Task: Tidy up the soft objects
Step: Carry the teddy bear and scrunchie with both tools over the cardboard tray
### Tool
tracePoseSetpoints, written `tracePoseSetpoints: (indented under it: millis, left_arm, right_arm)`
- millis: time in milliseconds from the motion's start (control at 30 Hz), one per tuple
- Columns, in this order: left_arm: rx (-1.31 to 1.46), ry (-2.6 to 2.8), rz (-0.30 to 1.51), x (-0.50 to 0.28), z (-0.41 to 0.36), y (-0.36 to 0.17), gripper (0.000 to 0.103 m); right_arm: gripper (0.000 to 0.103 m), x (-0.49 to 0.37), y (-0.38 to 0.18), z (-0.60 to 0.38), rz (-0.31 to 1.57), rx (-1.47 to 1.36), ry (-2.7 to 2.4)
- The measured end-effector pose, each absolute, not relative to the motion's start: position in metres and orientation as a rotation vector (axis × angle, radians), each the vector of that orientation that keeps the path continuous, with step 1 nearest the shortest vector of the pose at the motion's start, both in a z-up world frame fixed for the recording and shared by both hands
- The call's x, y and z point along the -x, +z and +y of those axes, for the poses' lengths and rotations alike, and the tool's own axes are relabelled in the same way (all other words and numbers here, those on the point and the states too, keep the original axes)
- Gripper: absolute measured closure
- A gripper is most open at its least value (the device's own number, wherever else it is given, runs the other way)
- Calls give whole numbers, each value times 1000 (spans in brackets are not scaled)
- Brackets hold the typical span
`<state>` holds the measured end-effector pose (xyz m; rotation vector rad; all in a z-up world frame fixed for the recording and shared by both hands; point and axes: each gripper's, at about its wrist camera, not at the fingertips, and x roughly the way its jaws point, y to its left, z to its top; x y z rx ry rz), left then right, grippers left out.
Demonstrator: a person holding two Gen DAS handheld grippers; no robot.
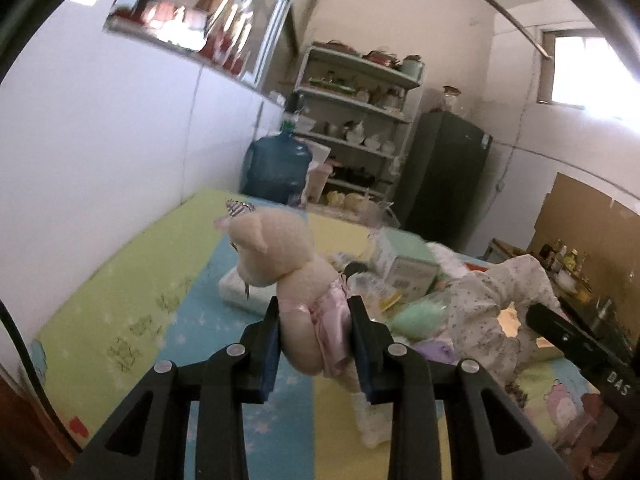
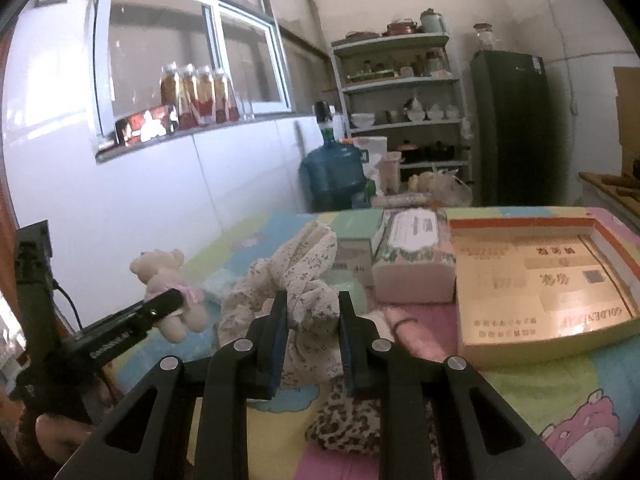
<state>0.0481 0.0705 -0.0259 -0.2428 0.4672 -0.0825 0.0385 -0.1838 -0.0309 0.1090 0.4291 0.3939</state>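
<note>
My left gripper (image 1: pixel 314 312) is shut on a small cream teddy bear (image 1: pixel 276 256) in a pink satin dress, held by its body above the mat. The same bear (image 2: pixel 160 276) shows at the left of the right wrist view, pinched by the left gripper (image 2: pixel 176 300). My right gripper (image 2: pixel 313 304) is shut on a white floral cloth (image 2: pixel 304 272), which hangs bunched between its blue pads. That cloth (image 1: pixel 492 300) appears at the right of the left wrist view, beside the right gripper's black finger. A leopard-print cloth (image 2: pixel 352 420) and a pink soft item (image 2: pixel 416 336) lie below.
A colourful cartoon play mat (image 1: pixel 160 280) covers the surface along a white wall. An open yellow cardboard box (image 2: pixel 540 280), a tissue pack (image 2: pixel 412 264) and small boxes (image 1: pixel 408 272) stand behind the cloths. A blue water jug (image 2: pixel 332 176), shelves and a dark fridge (image 2: pixel 512 128) are at the back.
</note>
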Motion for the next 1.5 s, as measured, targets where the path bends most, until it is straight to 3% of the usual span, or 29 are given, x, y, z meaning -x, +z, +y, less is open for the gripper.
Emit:
tracePoseSetpoints:
  millis: [567, 1067, 1500]
  left_arm:
    - [95, -356, 415, -62, -59, 27, 70]
    - [40, -529, 518, -117, -186, 1, 70]
    - [43, -510, 649, -162, -246, -38, 70]
  right_arm:
    - [80, -17, 11, -298, 286, -210, 179]
    - [79, -40, 0, -427, 329, -280, -33]
    - [79, -94, -43, -481, 461, -368, -52]
